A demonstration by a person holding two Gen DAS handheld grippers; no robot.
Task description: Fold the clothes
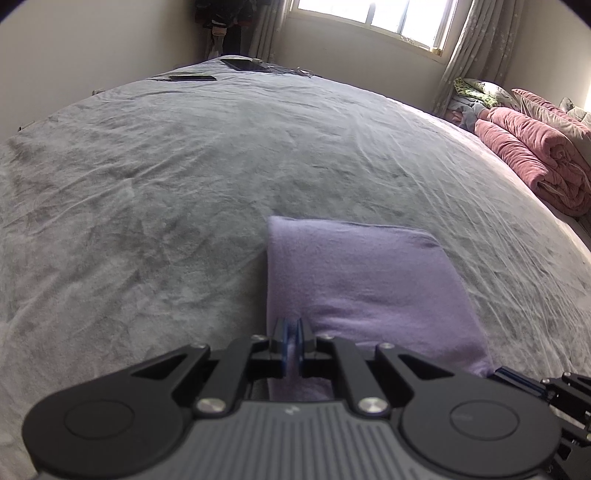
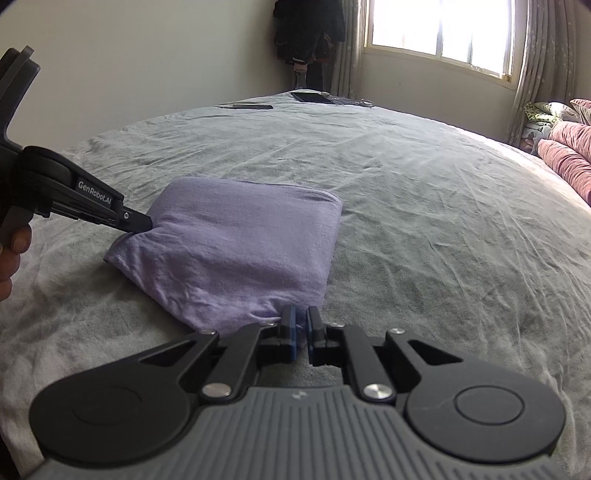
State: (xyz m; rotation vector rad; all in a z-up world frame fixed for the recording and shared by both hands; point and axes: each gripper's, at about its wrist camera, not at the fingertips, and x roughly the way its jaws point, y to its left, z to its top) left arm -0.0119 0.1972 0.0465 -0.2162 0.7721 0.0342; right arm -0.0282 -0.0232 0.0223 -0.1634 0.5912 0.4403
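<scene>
Though possibly layered: one lilac garment (image 2: 236, 243); two grippers

Grey bed (image 2: 406, 192), folded purple cloth (image 2: 236, 251), dark tablet (image 2: 312, 97)

Folded garment (image 2: 236, 251) flat on bed (image 2: 424, 206), near its front edge. Left gripper (image 2: 142, 225) at garment's near-left corner, right gripper (image 2: 301, 325) at garment's near-right corner, cloth between fingers of each. Two flat devices (image 2: 312, 98) on bed at far edge, well behind garment. Rolled bedding (image 1: 532, 155) right of garment, at bed's right side. Window (image 2: 441, 33) behind bed, beyond garment, with curtain (image 2: 535, 70) at its right. Hanging clothes (image 2: 306, 33) in far corner, left of window.
</scene>
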